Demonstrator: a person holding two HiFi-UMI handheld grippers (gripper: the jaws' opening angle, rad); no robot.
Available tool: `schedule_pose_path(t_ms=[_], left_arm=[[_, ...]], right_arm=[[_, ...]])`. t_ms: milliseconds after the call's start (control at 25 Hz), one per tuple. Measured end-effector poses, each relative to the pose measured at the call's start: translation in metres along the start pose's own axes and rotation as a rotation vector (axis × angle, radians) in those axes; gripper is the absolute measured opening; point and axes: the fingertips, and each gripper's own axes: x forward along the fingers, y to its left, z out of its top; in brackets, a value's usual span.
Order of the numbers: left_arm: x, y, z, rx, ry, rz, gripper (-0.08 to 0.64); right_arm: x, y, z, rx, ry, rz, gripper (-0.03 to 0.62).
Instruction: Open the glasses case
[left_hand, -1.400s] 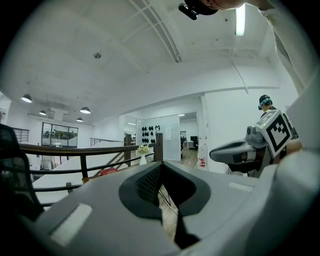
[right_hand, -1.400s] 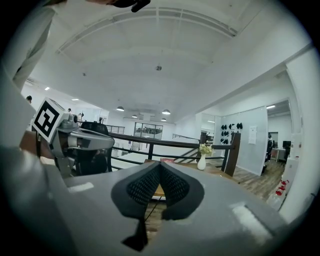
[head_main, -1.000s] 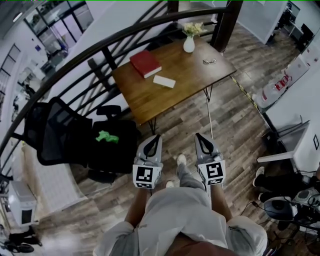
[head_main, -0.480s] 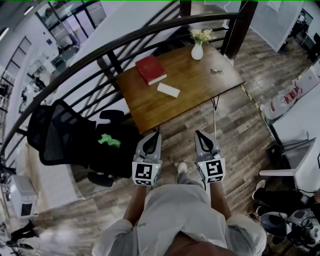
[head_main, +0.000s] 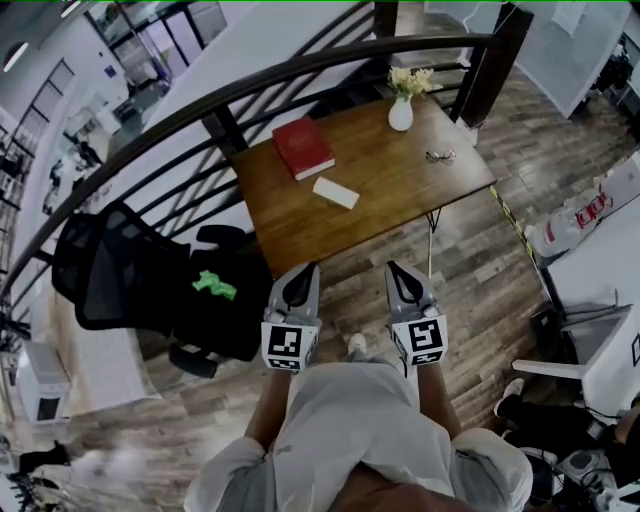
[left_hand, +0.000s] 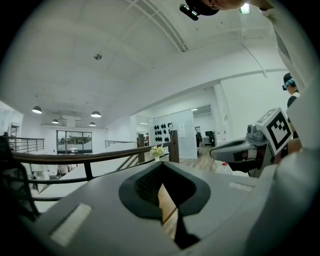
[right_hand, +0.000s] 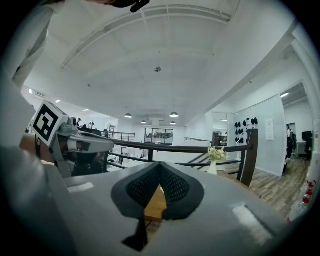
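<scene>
The glasses case (head_main: 335, 192), a slim white box, lies on the wooden table (head_main: 385, 200) well ahead of me, beside a red book (head_main: 303, 147). A pair of glasses (head_main: 440, 155) rests near the table's right edge. My left gripper (head_main: 304, 271) and right gripper (head_main: 396, 270) are held side by side in front of my body, over the floor and short of the table. Both point forward, shut, with nothing in them. The left gripper view looks over its closed jaws (left_hand: 162, 166) to the table, and the right gripper view does the same (right_hand: 160, 168).
A white vase with flowers (head_main: 401, 108) stands at the table's far edge. A dark curved railing (head_main: 250, 88) runs behind the table. A black office chair (head_main: 120, 265) and a black seat bearing a green object (head_main: 215, 286) stand at the left. White furniture (head_main: 600, 270) is at the right.
Both grippers have moved forward together, still shut and side by side. The table and the case have drawn closer and shifted right in the head view.
</scene>
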Motion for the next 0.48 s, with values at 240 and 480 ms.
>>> schedule_pose_path(t_ms=[240,480], left_arm=[[0.022,0.000,-0.002,-0.001,0.021,0.024,0.020],[0.037,0.009,-0.001,0.005,0.026,0.051,0.020]], right_arm=[[0.023,-0.020,0.001,0.004,-0.002,0.036,0.003],[0.042,-0.029,0.001,0.008,-0.007,0.066,0.003]])
